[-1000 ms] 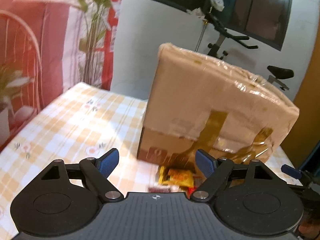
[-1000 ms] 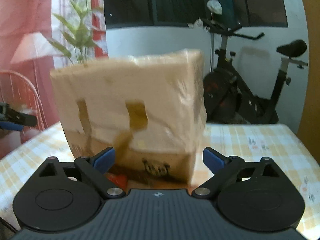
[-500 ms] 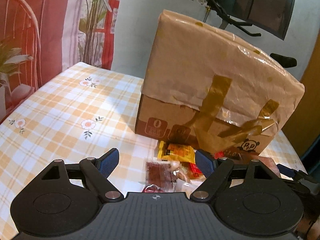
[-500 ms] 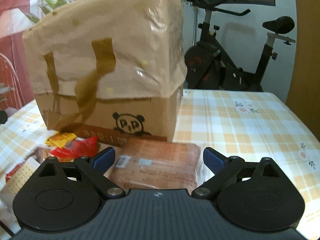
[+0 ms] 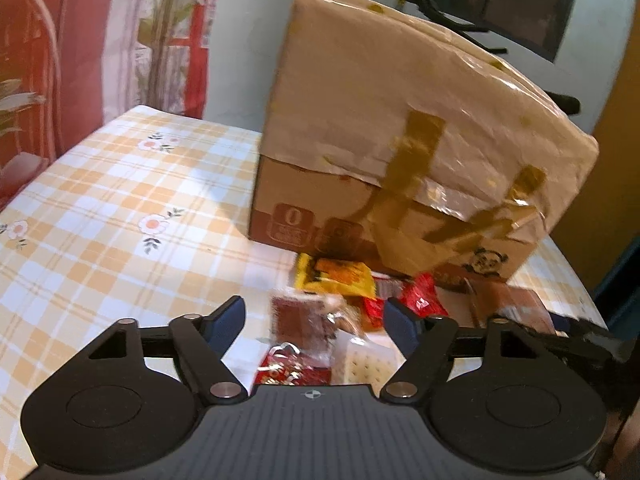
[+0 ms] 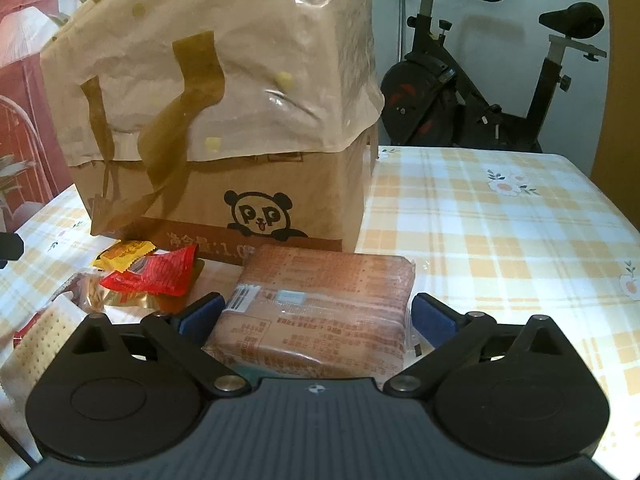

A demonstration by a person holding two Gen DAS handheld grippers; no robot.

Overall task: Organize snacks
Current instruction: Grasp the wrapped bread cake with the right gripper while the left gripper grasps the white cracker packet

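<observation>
cardboard box (image 6: 256, 200) taped shut | snack packets (image 6: 160, 276) outside, beside it

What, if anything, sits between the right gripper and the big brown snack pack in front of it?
Nothing visible. The brown snack pack lies directly ahead of the open right gripper, already between its fingers, with the cardboard box behind it.

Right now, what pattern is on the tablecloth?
Orange-and-white plaid tablecloth with small flowers; clearest in the right wrist view.
</observation>
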